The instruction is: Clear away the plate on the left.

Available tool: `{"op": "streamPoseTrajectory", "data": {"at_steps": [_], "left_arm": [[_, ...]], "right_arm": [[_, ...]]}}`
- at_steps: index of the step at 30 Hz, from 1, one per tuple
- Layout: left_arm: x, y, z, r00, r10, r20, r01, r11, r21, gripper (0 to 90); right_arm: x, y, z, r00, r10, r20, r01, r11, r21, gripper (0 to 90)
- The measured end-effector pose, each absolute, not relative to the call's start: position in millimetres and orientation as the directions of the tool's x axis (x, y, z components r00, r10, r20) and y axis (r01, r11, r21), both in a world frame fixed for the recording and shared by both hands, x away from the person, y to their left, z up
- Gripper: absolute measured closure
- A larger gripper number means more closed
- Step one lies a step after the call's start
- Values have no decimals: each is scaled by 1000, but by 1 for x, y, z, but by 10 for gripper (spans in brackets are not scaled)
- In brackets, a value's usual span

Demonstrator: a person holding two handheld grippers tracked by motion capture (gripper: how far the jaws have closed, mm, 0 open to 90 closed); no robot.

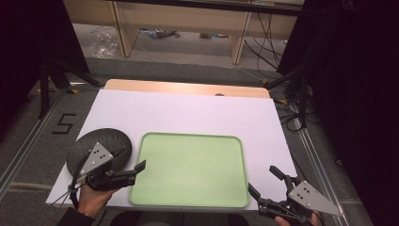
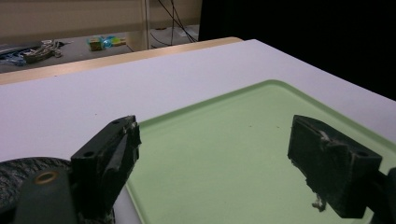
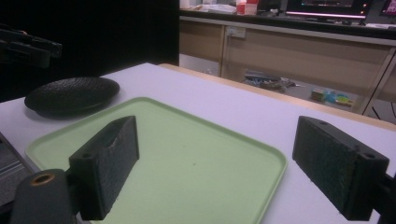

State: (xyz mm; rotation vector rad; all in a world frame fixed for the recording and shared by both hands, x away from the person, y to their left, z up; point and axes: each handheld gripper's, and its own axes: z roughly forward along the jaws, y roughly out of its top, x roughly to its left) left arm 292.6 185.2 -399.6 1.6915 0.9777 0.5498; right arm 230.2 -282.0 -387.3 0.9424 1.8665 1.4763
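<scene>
An empty light-green tray [image 1: 193,141] lies on the white board, near its front edge. A dark, textured round bowl [image 1: 113,139] rests on the board just left of the tray. My left gripper [image 1: 134,172] hovers by the bowl's near side and points toward the tray's front left corner. In the left gripper view this gripper [image 2: 215,135] stands open, nothing between its jaws, with the tray [image 2: 224,163] ahead and the bowl [image 2: 23,172] at lower left. My right gripper [image 1: 264,182] is off the tray's front right corner. In its own view it [image 3: 217,135] is open and empty, facing the tray [image 3: 187,158] and bowl [image 3: 72,95].
The white board [image 1: 188,110] covers a wooden table whose far edge [image 1: 188,87] shows. Black stands rise at the left [image 1: 44,80] and right [image 1: 301,89]. Cables run over the floor at the right. Wooden shelving [image 1: 179,23] lies beyond the table.
</scene>
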Motion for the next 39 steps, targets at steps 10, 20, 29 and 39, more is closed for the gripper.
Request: {"op": "streamPoseTrajectory", "data": {"at_steps": [10,20,29,39], "left_arm": [[297,188,-401,546,829,-117,363,-109,925,158],[300,193,-402,531,836,-136,384,-95,918,156],[309,205,-405,466,869,-168,438,-61,897,158],[318,221,-408,405,886,-224,484,0,875,158]], "right_arm": [[231,-282,-387,-586,809,-43,156,164,974,154],[230,-281,-387,-591,806,-23,179,159,971,154],[230,-281,-387,-601,799,-23,186,169,968,155],[230,-280,-388,-596,803,-25,179,163,970,155]]}}
